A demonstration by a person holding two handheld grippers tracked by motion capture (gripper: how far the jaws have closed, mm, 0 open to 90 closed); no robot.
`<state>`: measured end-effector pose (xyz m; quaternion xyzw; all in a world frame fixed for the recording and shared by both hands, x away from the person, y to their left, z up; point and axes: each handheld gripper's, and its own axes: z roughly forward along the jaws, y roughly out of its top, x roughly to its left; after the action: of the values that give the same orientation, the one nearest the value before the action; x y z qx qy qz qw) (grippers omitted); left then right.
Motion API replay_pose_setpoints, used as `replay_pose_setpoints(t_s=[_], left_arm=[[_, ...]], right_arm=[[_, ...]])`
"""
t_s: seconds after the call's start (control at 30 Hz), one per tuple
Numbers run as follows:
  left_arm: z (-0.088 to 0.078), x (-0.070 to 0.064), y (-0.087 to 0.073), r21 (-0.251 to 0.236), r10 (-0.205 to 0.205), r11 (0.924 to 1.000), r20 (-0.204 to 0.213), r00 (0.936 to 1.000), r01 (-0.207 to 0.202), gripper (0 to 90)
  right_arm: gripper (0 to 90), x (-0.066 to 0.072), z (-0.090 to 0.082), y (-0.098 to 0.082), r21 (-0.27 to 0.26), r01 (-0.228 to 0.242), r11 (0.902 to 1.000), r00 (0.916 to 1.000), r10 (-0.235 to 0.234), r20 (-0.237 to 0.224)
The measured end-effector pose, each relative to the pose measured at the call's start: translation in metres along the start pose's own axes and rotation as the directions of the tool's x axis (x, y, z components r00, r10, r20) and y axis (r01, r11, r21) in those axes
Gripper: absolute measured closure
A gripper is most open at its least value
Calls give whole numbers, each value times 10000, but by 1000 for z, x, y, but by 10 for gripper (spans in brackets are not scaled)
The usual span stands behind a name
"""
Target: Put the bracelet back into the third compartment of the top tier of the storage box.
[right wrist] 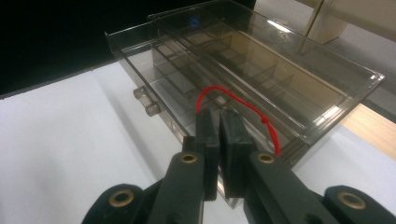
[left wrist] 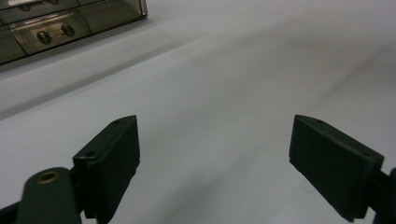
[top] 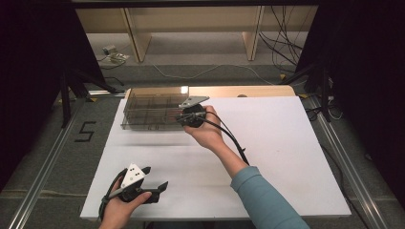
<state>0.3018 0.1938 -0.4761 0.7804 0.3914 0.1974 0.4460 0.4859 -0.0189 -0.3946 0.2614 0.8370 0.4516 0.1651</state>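
— So, where is the right gripper (right wrist: 219, 116) at present?

— At the near right corner of the smoky clear plastic compartment box (top: 148, 110), which stands at the far left of the white table top (top: 267, 143); its jaws are pressed together on a thin red string (right wrist: 243, 105); the string loops up from the pads and trails away over the box's open drawer.

— And that drawer?

— Pulled out towards the gripper in the right gripper view; it is a shallow tray with dividers, and two small clear knobs (right wrist: 144, 101) stick out of the front wall; whether the string's far end lies inside a compartment or on the rim, I cannot tell.

— What of the left gripper (top: 152, 179)?

— Held low at the near left edge of the table, well apart from the box; its two black jaws stand wide with nothing but bare white surface between them; the box's corner shows far off at the upper left of the left gripper view.

— The person?

— A hand holds each gripper; the right forearm, in a teal sleeve (top: 265, 198), reaches across the table to the box.
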Motion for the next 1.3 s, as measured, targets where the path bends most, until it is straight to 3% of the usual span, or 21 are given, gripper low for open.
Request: replay_pose_setpoints(t_s=[0.37,1.0,1.17,1.3], left_arm=[[0,0,0,-9,-10,10000,6,10000,10,162],[0,1,-1,-4,-40,10000,3,10000,40,163],[0,1,-1,2,-38,10000,24,10000,38,163],[0,1,-1,3,-27,10000,20,10000,27,163]], right_arm=[[869,2,13,2,138,-116,9998,9999,117,-98],[864,-5,33,6,445,-359,9984,9991,350,220],[769,-5,38,4,567,-263,9980,9991,243,356],[723,-4,34,7,269,-289,9992,9989,279,372]])
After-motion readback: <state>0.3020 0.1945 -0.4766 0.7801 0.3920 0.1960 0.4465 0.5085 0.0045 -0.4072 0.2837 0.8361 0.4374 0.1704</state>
